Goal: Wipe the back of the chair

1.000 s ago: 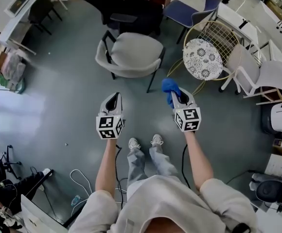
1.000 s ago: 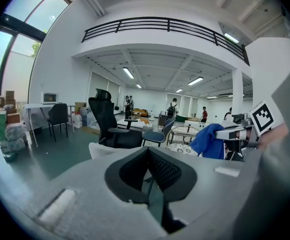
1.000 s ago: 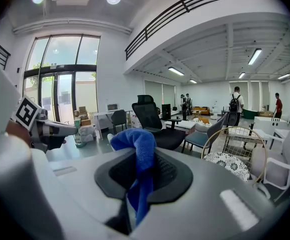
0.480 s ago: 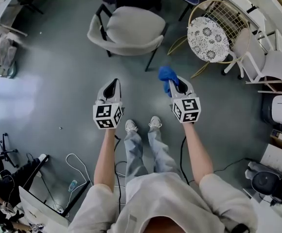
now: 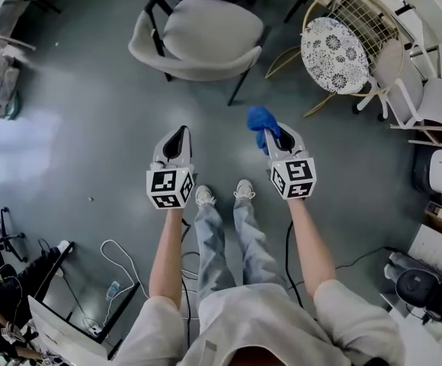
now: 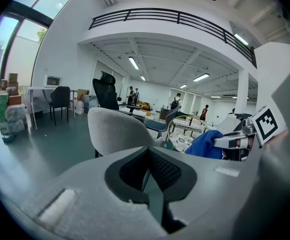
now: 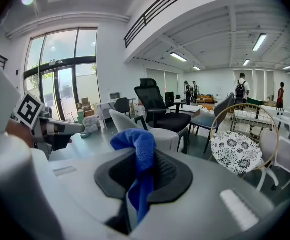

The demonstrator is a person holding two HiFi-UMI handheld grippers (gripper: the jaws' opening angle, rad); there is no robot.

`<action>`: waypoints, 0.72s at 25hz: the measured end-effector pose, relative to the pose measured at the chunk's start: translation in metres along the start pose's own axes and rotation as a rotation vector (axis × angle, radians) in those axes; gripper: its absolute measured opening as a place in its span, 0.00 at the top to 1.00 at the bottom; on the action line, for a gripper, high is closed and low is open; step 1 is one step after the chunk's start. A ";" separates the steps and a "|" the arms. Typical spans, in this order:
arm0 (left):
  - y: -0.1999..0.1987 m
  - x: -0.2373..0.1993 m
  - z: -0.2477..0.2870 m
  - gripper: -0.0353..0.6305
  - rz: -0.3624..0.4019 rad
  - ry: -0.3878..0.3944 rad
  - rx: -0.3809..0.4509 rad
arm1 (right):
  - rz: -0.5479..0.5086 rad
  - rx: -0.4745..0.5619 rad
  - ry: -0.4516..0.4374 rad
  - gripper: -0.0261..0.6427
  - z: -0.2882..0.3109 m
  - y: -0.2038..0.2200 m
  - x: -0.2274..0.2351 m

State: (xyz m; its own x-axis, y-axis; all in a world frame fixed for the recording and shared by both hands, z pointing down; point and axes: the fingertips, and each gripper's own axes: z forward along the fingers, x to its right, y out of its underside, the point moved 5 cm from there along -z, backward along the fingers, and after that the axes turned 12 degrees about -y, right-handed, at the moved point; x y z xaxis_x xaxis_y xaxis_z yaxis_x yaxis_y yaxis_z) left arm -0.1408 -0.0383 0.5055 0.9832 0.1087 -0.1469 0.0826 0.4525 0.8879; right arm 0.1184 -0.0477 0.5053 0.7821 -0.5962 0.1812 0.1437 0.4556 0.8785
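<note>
The grey chair (image 5: 198, 40) stood well ahead of you, back turned your way, nothing touching it; all the wiping seemingly remained. Your left gripper (image 5: 176, 137) was closed and empty, and your right gripper (image 5: 273, 137) was clamped on the blue cloth (image 5: 262, 119).

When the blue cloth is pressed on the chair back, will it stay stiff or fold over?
The blue cloth droops over the right gripper, so it is probably soft and will fold against the grey chair. It looks light; only the clamped part seems firmly held.
</note>
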 end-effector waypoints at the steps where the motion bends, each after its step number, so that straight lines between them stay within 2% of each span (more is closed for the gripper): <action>1: 0.001 -0.001 0.004 0.94 -0.004 -0.001 0.005 | 0.001 0.006 0.000 0.89 0.004 0.000 0.001; 10: 0.026 -0.007 0.042 0.94 -0.008 0.006 0.031 | -0.025 0.044 -0.023 0.89 0.040 0.007 0.006; 18: 0.045 -0.013 0.068 0.94 0.000 0.014 0.023 | -0.016 0.050 -0.039 0.89 0.080 0.017 0.011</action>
State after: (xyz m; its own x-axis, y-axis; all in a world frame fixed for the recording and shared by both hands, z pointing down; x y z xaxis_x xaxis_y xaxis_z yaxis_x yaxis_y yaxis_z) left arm -0.1383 -0.0795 0.5773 0.9808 0.1209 -0.1527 0.0865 0.4323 0.8976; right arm 0.0813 -0.0998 0.5573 0.7557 -0.6289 0.1830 0.1246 0.4124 0.9024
